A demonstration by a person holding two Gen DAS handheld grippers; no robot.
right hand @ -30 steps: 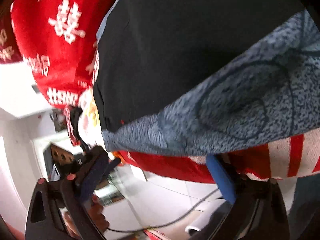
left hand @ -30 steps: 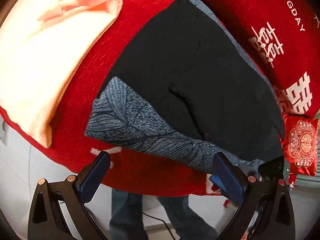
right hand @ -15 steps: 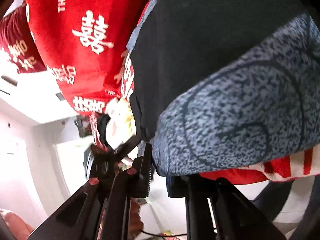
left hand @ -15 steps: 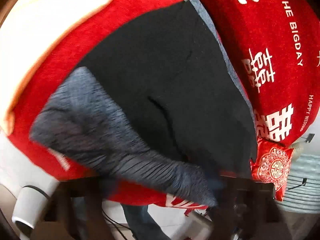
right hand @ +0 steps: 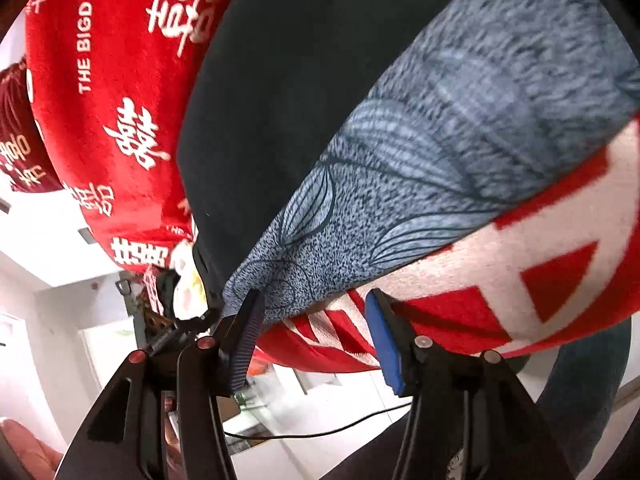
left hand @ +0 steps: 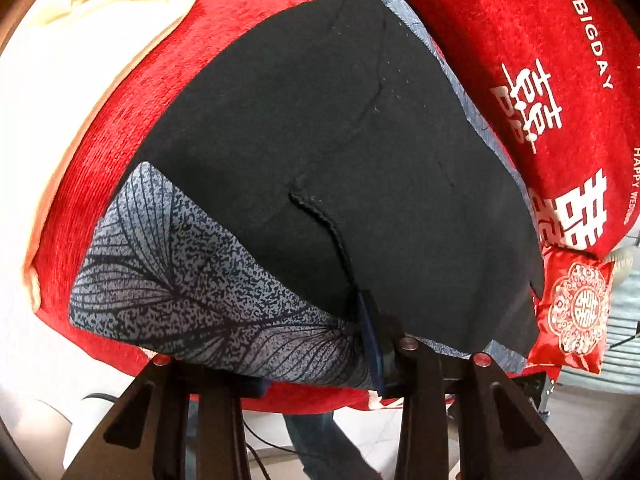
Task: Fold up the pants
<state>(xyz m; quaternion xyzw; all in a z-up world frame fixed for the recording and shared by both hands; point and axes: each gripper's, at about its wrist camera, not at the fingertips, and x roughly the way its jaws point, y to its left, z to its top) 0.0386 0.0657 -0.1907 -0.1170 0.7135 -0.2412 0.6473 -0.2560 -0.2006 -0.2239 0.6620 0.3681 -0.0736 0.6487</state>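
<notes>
The pants (left hand: 340,152) lie on a red bedspread (left hand: 120,128): black inside cloth with a grey-blue leaf-print hem (left hand: 192,280) folded over. My left gripper (left hand: 320,364) is at the near hem, its jaws narrowed with the print cloth between them. The left finger is hidden under the cloth. In the right wrist view the same pants (right hand: 312,80) fill the top. My right gripper (right hand: 316,336) is partly open at the print hem's corner (right hand: 288,280), its left fingertip touching the cloth edge.
A pale peach garment (left hand: 72,60) lies at the left of the bedspread. A small red embroidered pouch (left hand: 576,312) sits at the right. A red cushion with white lettering (left hand: 560,60) lies behind. White floor and a cable (right hand: 320,432) are below the bed edge.
Both grippers moved in to the near hem. The left went from wide open to closed on the print cloth. The right closed at the hem, then opened part way.
</notes>
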